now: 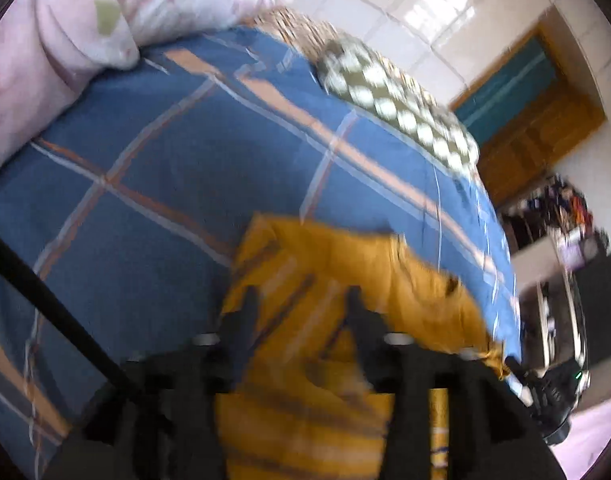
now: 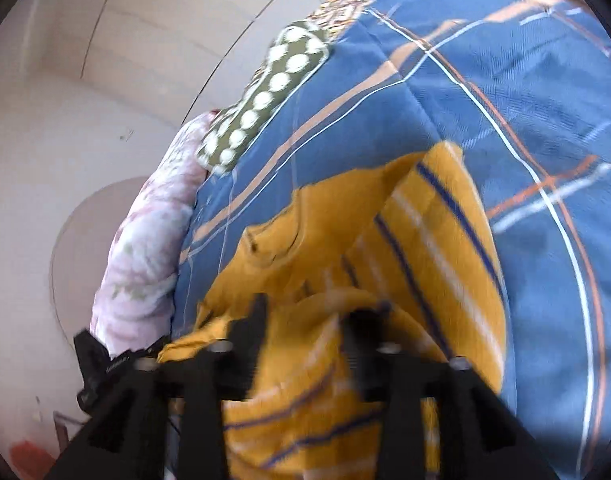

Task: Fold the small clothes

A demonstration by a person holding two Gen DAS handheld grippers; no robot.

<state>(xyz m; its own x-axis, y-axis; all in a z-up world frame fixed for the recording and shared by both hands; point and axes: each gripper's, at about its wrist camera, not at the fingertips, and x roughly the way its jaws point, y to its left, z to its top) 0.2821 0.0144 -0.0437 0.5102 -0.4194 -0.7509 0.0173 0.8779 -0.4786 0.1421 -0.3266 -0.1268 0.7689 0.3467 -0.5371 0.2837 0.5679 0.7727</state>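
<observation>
A small yellow garment (image 1: 345, 280) with dark blue and white stripes lies on a blue plaid bedsheet (image 1: 165, 160). It also shows in the right wrist view (image 2: 425, 240), partly folded over itself. My left gripper (image 1: 303, 300) is open, its black fingers spread above the garment's near part, nothing pinched. My right gripper (image 2: 305, 312) is open too, with bunched yellow cloth lying between and under its fingers. Both views are blurred. The other gripper shows at the right edge of the left view (image 1: 557, 396) and at the left of the right view (image 2: 97, 364).
A pink floral quilt (image 1: 65, 40) is heaped at one end of the bed; it also shows in the right view (image 2: 145, 248). An olive cloth with white dots (image 1: 401, 108) lies at the far bed edge. Tiled floor (image 1: 385, 0), a wooden door (image 1: 537, 120) and cluttered shelves (image 1: 557, 216) lie beyond.
</observation>
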